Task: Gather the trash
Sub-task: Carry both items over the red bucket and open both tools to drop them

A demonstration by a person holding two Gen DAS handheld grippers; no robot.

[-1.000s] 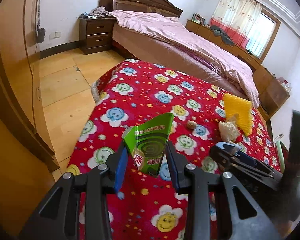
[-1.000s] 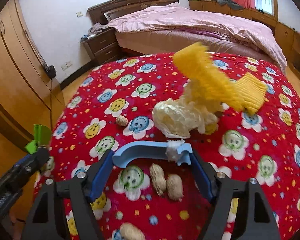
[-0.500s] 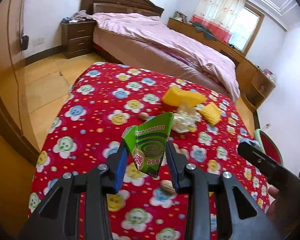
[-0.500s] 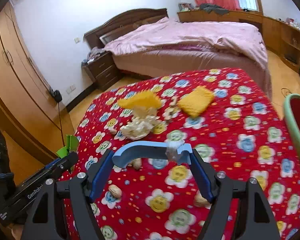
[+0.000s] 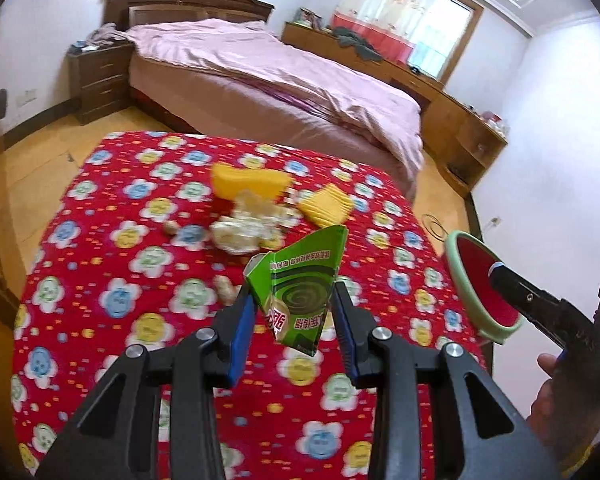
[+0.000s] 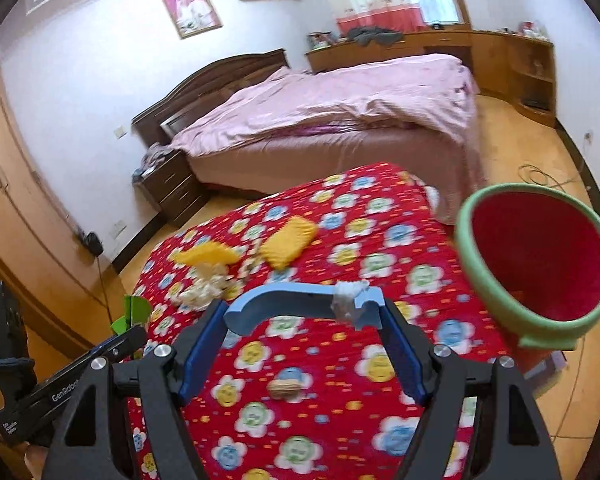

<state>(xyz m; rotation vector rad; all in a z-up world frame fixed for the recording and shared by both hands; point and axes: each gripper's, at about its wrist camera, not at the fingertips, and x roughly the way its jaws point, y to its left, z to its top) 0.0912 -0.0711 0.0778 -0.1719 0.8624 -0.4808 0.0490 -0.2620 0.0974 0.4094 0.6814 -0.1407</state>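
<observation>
Left gripper [image 5: 294,312] tilted down, gripping green carton [image 5: 300,292]

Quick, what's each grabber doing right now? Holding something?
Left gripper: closed on a green box.
Right gripper: closed on a blue plastic piece held across its fingers.

Showing a red cloth [image 5: 100,320] dotted with blue, yellow and green smiling flowers, a green carton [image 5: 300,292] printed with a dark spiral, yellow sponges [image 5: 252,180], a red bin with a pale green rim [image 6: 540,264], and pink bedding [image 6: 340,100] behind.
</observation>
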